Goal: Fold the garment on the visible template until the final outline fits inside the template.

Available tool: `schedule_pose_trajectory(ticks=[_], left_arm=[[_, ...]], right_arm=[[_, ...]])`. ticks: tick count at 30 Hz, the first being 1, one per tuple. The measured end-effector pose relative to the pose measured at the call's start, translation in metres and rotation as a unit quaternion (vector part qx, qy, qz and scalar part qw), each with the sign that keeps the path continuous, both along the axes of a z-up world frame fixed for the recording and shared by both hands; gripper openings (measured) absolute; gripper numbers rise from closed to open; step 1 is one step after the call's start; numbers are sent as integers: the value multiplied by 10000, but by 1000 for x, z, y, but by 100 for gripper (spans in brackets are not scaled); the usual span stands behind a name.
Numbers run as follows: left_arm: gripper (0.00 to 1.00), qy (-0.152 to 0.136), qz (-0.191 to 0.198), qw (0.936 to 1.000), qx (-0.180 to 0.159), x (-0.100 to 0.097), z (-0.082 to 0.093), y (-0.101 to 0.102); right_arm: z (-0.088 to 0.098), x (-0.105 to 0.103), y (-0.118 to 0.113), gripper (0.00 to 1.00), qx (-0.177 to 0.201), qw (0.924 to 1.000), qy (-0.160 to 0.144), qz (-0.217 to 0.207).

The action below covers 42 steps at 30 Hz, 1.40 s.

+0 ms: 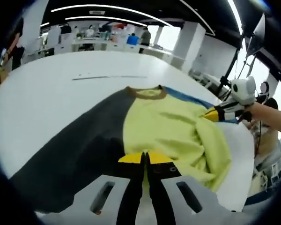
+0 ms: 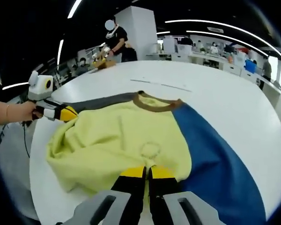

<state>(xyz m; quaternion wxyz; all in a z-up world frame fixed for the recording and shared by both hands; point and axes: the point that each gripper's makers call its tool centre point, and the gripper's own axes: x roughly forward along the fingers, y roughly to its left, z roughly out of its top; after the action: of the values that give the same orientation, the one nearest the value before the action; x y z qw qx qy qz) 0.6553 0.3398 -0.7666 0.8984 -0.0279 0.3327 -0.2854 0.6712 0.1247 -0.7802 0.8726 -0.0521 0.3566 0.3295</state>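
Garment, yellow, lies partly folded on the table.
Left gripper and right gripper both clamp its hem; uneven pulling could skew the fold.

Garment lies flat on bench, directly ahead of left tongs; right tongs at its near hem, collar at far end.

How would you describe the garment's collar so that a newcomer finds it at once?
Start at the big white table and find the yellow garment spread on it between a dark grey panel and a blue panel. The collar is at the far edge, the one brown curved band.
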Motion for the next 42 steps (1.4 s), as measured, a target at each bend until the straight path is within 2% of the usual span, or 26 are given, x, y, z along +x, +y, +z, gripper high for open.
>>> schedule_pose_trajectory(ticks=[4,7,9,12,17,19,23,33,42], left_arm=[[2,-227,-133,9996,111,1,6,0],[10,-303,-125,9995,26,0,12,2],[16,-324,-119,9992,-193,0,18,2],[22,-493,-304,9983,-78,-4,24,4],[29,-543,-470,9974,-105,-10,29,7],[30,-627,-664,9958,-22,-13,31,8],[28,-669,-817,9944,53,-17,33,14],[23,-549,-1047,9917,505,-29,19,36],[21,-513,-1197,9896,603,-23,9,29]], right_arm=[[5,-1,-1,3,179,9998,49,-58],[9,-4,0,12,178,9998,20,-5],[11,-6,-1,18,155,9999,-3,17],[17,-11,-1,28,140,9999,-37,45],[30,-20,3,38,164,9996,-144,176],[33,-25,4,42,170,9995,-150,220],[35,-33,5,44,138,9994,-128,284],[25,-56,-3,44,-61,9996,72,252],[8,-69,-14,41,-449,9988,200,0]])
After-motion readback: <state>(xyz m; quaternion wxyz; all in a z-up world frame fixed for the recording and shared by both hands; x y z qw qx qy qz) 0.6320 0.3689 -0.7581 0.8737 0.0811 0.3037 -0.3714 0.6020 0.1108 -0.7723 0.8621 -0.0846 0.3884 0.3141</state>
